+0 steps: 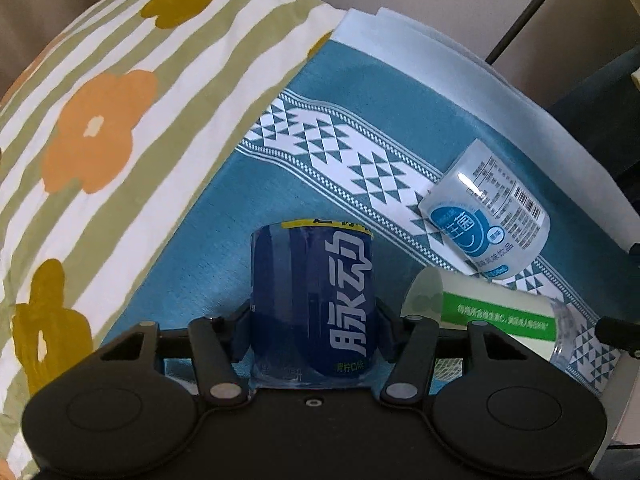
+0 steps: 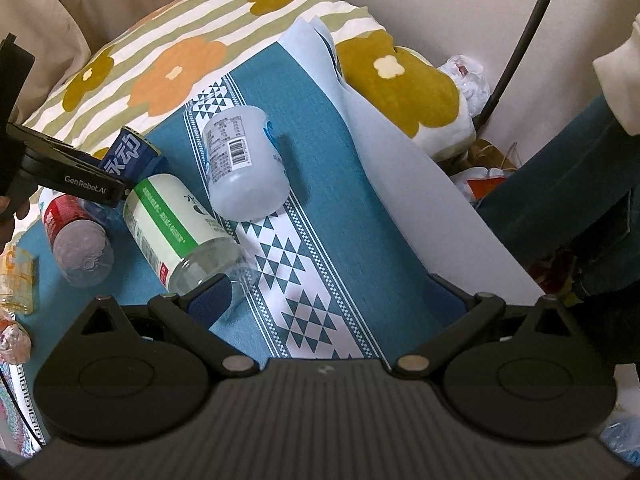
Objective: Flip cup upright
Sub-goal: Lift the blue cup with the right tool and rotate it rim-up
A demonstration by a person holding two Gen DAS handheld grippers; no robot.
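Observation:
My left gripper (image 1: 313, 322) is shut on a dark blue labelled cup (image 1: 312, 300) and holds it upright in the left wrist view. The same cup (image 2: 130, 152) shows at the left of the right wrist view, with the left gripper's body across it. A pale blue-labelled cup (image 1: 486, 216) lies on its side to the right, also seen in the right wrist view (image 2: 244, 164). A green-and-white labelled cup (image 1: 492, 316) lies on its side beside the blue one, seen too in the right wrist view (image 2: 176, 228). My right gripper (image 2: 330, 292) is open and empty above the cloth.
A teal patterned cloth (image 2: 312, 184) covers the surface. A flowered striped pillow (image 1: 120, 120) lies behind and left. A red-labelled cup (image 2: 78, 236) lies at the left. An orange-labelled cup (image 2: 16, 276) sits at the left edge. A person's jeans leg (image 2: 568, 200) is on the right.

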